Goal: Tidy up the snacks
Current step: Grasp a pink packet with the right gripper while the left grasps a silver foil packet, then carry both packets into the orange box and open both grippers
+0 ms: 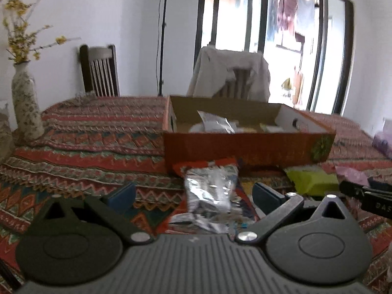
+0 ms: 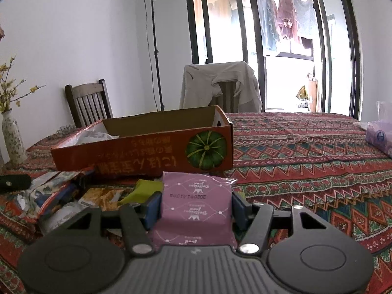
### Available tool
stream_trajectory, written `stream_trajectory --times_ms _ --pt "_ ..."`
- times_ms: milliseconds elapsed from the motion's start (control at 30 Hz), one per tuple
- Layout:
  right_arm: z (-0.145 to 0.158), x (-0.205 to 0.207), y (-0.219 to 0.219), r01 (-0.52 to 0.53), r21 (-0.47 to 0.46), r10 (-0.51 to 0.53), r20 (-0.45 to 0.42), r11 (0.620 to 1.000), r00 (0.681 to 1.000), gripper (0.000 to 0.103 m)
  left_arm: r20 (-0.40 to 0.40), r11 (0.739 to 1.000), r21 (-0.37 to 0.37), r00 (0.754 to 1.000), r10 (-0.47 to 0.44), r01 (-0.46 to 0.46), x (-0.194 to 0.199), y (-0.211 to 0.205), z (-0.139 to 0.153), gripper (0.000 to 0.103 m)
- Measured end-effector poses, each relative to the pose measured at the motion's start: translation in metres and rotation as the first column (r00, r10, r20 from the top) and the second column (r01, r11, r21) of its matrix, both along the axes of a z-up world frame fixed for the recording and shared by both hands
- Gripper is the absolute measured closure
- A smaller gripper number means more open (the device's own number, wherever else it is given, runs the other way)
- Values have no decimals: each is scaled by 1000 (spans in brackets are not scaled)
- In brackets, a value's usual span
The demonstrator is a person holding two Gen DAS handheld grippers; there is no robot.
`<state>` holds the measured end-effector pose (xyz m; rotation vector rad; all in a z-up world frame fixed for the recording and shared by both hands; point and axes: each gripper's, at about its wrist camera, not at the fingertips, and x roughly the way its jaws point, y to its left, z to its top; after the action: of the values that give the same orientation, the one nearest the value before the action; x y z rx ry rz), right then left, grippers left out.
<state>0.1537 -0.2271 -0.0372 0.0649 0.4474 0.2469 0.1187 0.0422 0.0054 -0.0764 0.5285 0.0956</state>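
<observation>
Right gripper [image 2: 196, 207]: clamped on purple packet [image 2: 196, 205], just before orange box [image 2: 147, 156].
Left gripper [image 1: 193, 194]: jaws apart, over silver packet [image 1: 210, 191].

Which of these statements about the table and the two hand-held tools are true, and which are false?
1. The right tool grips a flat purple snack packet. True.
2. The left tool is clamped on a shiny silver foil packet. False: its pads stand wide apart, clear of the packet lying between them.
3. The orange cardboard box with a green pumpkin picture already holds some packets. True.
4. The floral ceramic vase lies on its side. False: it stands upright with yellow flowers in it.
5. A pale jacket hangs over a chair behind the table. True.
</observation>
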Motion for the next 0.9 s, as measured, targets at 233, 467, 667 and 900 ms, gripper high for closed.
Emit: stream_trajectory --times_ms 233,467,667,900 --pt "0 0 -2 -1 12 1 -3 1000 1000 44 -104 997 57 993 49 -43 35 -19 -7 0" --pt "0 0 -3 1 16 -1 -6 1000 1000 44 -182 995 38 978 98 -93 53 -24 -19 26" --pt "0 0 -3 -1 15 1 -6 1000 1000 44 -155 995 -1 983 101 -102 42 -18 -17 41" --pt "0 -2 -3 -3 14 3 0 1000 1000 44 -71 995 -26 993 92 -94 17 -7 -3 44"
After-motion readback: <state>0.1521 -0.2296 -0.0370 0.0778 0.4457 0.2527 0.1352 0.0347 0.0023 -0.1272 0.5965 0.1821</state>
